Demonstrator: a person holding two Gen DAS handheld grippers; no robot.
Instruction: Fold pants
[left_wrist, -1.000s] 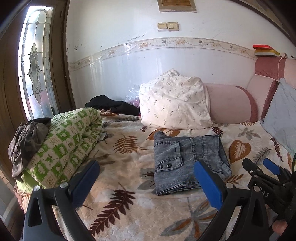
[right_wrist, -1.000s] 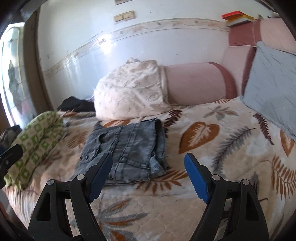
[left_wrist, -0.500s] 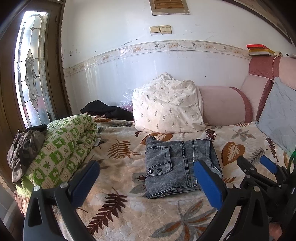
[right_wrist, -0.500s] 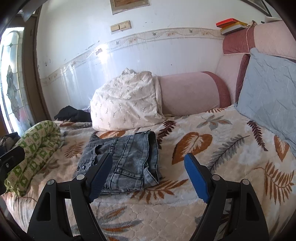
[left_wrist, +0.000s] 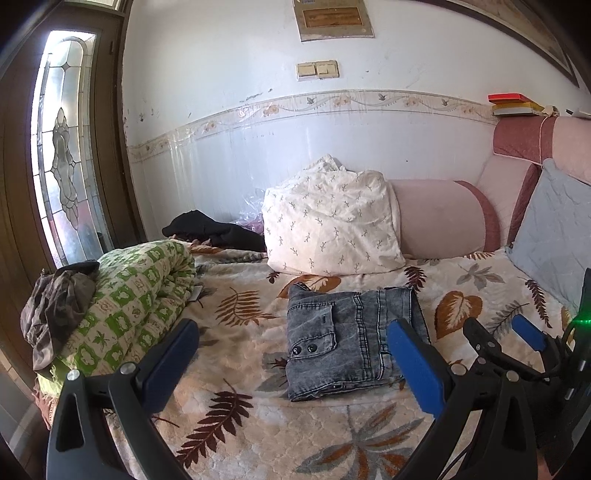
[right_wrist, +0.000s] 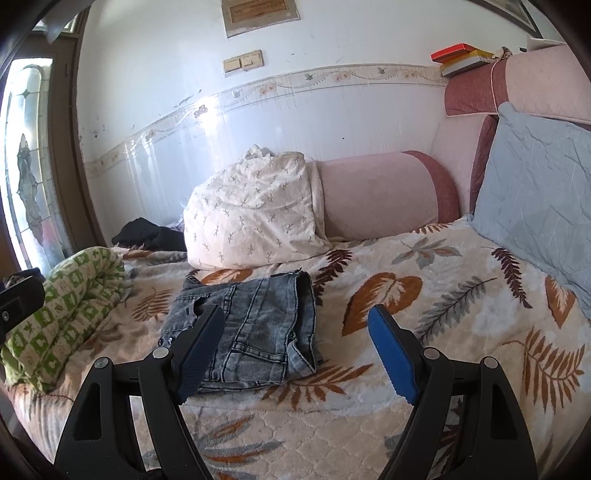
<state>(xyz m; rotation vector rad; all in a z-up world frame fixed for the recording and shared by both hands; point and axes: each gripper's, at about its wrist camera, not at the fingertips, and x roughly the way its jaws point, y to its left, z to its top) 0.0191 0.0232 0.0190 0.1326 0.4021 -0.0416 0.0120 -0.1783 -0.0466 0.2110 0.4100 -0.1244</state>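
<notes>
Denim pants (left_wrist: 352, 341) folded on bed; left gripper (left_wrist: 291, 350), right gripper (right_wrist: 295, 332) spread wide, empty, clear of fabric.

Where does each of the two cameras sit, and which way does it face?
Left wrist: on the left gripper, facing across the bed toward folded grey jeans; its open fingers and the right gripper show.
Right wrist: on the right gripper, facing likewise; its open fingers show.
Shared: jeans, white pillow, green quilt.
</notes>
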